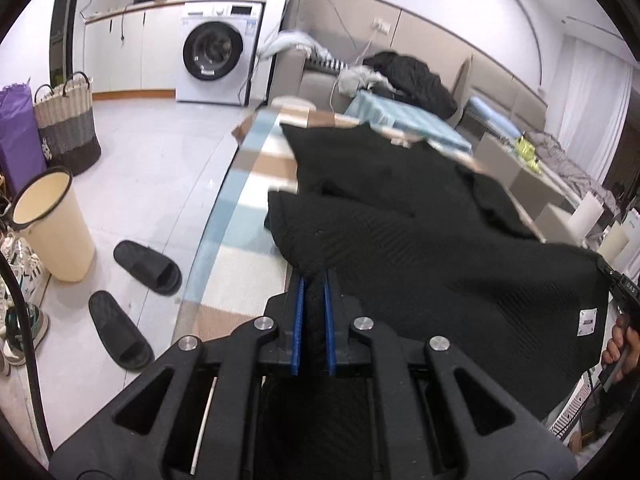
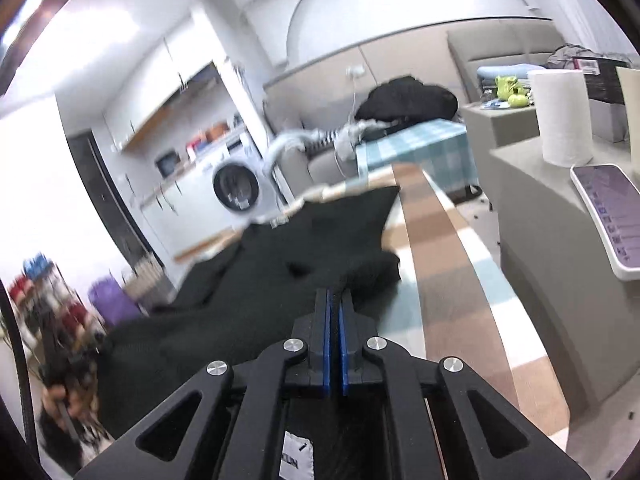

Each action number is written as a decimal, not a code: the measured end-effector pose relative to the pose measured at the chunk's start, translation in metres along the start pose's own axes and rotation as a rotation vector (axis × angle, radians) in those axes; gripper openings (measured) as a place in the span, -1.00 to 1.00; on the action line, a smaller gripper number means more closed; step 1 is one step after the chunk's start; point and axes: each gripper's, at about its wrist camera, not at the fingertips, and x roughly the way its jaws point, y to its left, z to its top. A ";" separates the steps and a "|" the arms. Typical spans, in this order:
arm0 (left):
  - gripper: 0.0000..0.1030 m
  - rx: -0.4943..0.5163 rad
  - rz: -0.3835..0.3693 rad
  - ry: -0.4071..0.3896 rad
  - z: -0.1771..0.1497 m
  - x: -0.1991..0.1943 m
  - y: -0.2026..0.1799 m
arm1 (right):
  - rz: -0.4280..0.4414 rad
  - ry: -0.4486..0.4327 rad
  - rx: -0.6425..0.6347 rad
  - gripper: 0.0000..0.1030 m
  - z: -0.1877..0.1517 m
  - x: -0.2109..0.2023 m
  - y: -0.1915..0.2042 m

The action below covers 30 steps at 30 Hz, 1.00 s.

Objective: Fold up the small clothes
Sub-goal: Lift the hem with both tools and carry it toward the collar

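The left gripper (image 1: 315, 280) pinches the near hem of the black garment (image 1: 400, 216); the right gripper (image 2: 334, 300) pinches its other near corner, with the checked tablecloth (image 2: 440, 248) beyond.

**Two wrist fisheyes, crossing views over one table**

The left wrist camera sits just behind the left gripper (image 1: 315, 280), looking down and forward across the checked table (image 1: 256, 168), close over the black garment (image 1: 400, 216); the washing machine (image 1: 218, 52) stands at 11 o'clock. The right wrist camera rides behind the right gripper (image 2: 334, 296), aimed flatter along the same table (image 2: 436, 248). Both share the garment (image 2: 280, 248), the washing machine (image 2: 236, 186) at 10 o'clock, and the sofa beyond
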 end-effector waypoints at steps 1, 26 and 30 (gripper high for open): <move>-0.88 -0.008 -0.008 -0.014 0.003 -0.003 0.001 | 0.007 -0.010 0.011 -0.94 0.002 -0.001 -0.001; -0.83 -0.099 0.056 0.068 0.085 0.135 0.021 | -0.324 0.095 0.139 -0.91 0.059 0.142 -0.015; -0.12 -0.105 0.090 0.154 0.074 0.151 0.026 | -0.321 0.229 0.182 -0.21 0.044 0.156 -0.030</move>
